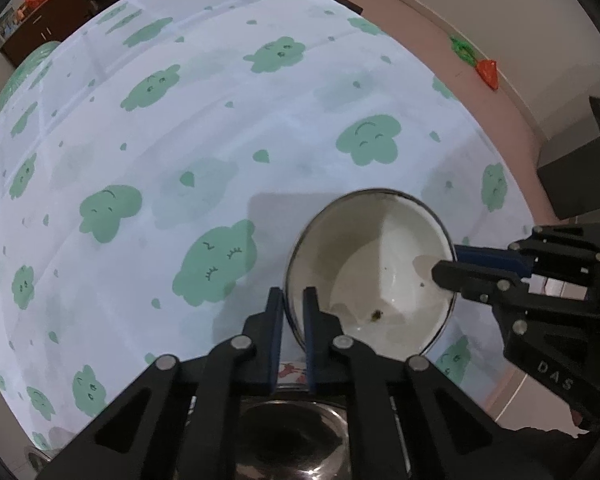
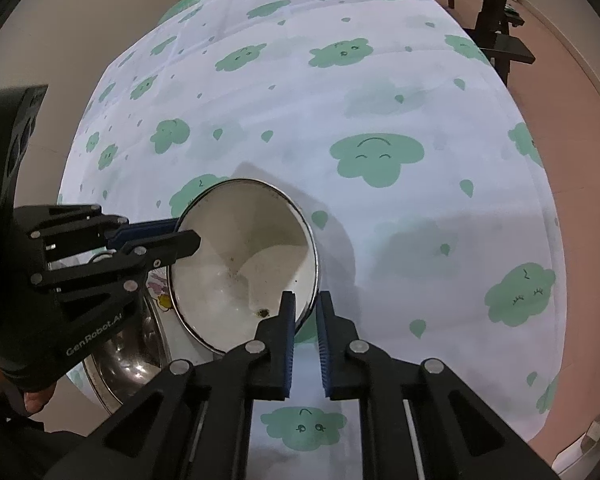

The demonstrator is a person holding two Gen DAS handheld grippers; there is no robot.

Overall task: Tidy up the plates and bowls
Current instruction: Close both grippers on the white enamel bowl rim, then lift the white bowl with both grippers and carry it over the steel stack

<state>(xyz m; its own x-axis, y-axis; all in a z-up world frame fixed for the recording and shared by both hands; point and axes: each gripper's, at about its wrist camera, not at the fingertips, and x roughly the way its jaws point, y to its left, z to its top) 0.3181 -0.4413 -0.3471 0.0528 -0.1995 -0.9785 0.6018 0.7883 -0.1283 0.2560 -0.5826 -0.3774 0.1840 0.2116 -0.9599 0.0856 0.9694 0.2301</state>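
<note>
The left gripper (image 1: 293, 300) points steeply down and holds the near rim of the white bowl (image 1: 380, 264) between its two blue pads, one pad inside the bowl and one outside. The right gripper (image 2: 306, 304) does the same on the opposite side: its jaws are pressed on the rim of the bowl (image 2: 236, 256), which passes between them. So the bowl is held by both grippers at two places of its rim, and it is tilted, with its opening turned toward the cameras. Inside the bowl there is a small dark crumb (image 1: 376, 314) near the bottom, and some brownish stains on the wall.

Just below the left gripper lies a shiny metal bowl (image 1: 292, 436), partly hidden by the fingers. In the right wrist view this metal bowl (image 2: 128, 356) is under the left gripper.

Under everything is a table with a white cloth (image 1: 180, 120) printed with green clouds. Beyond the table edge the pink floor (image 2: 560, 100) is visible, and dark furniture (image 2: 496, 12) stands far behind.
</note>
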